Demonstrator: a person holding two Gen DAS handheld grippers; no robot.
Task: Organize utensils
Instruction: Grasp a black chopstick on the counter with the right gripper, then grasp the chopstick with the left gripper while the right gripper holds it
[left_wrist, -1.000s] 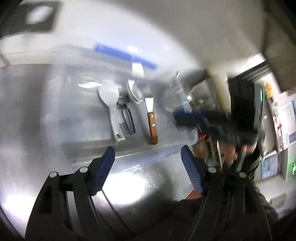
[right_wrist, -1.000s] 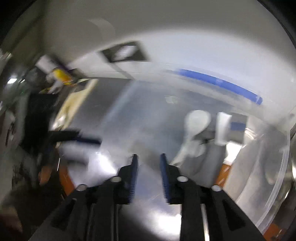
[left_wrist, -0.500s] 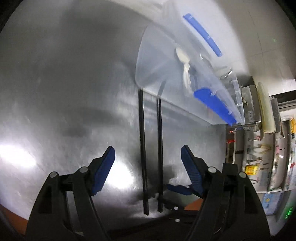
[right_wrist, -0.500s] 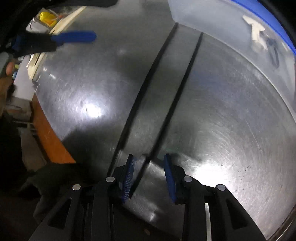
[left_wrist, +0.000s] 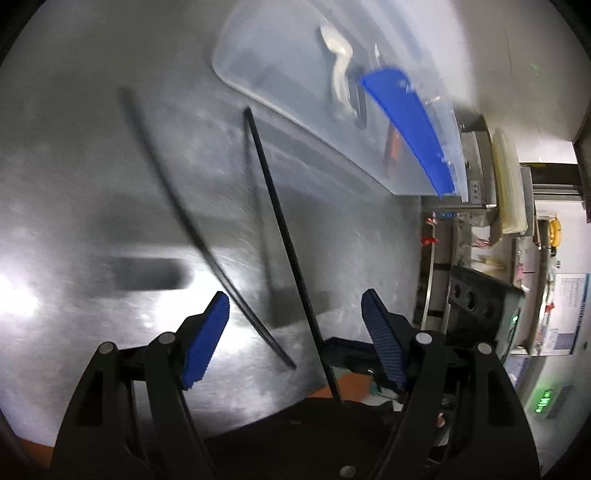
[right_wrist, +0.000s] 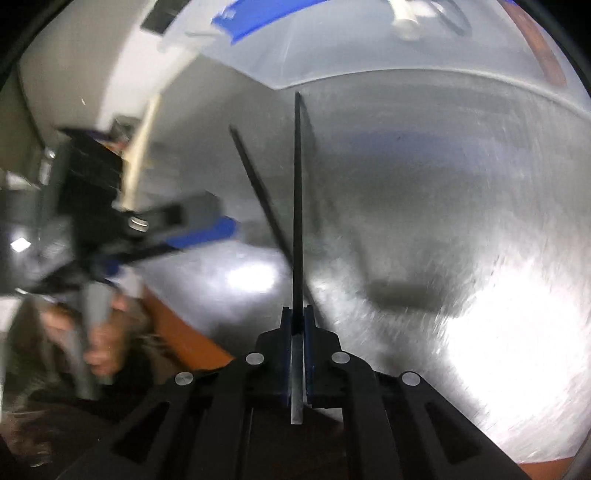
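so the right gripper (right_wrist: 297, 325) has just clamped down, jaws closing tight on one black chopstick (right_wrist: 297, 206). In the right wrist view that stick runs straight up the middle of the frame from the pads, tip ending just short of the clear bin (right_wrist: 332, 48) along the top. The second chopstick (right_wrist: 258, 192) lies on the steel counter (right_wrist: 443, 184) just left of it, slanting up and left, and the two cross near the pads

left gripper (left_wrist: 295, 321) is wide open with nothing gripped. In the left wrist view both sticks pass up between its blue pads (left_wrist: 207, 339); the left stick looks blurred. The bin sits upper right there, blue handle (left_wrist: 406, 125) on its near edge, with a white spoon (left_wrist: 338, 74) and some blurry utensils inside. Dim shelves fill the right edge
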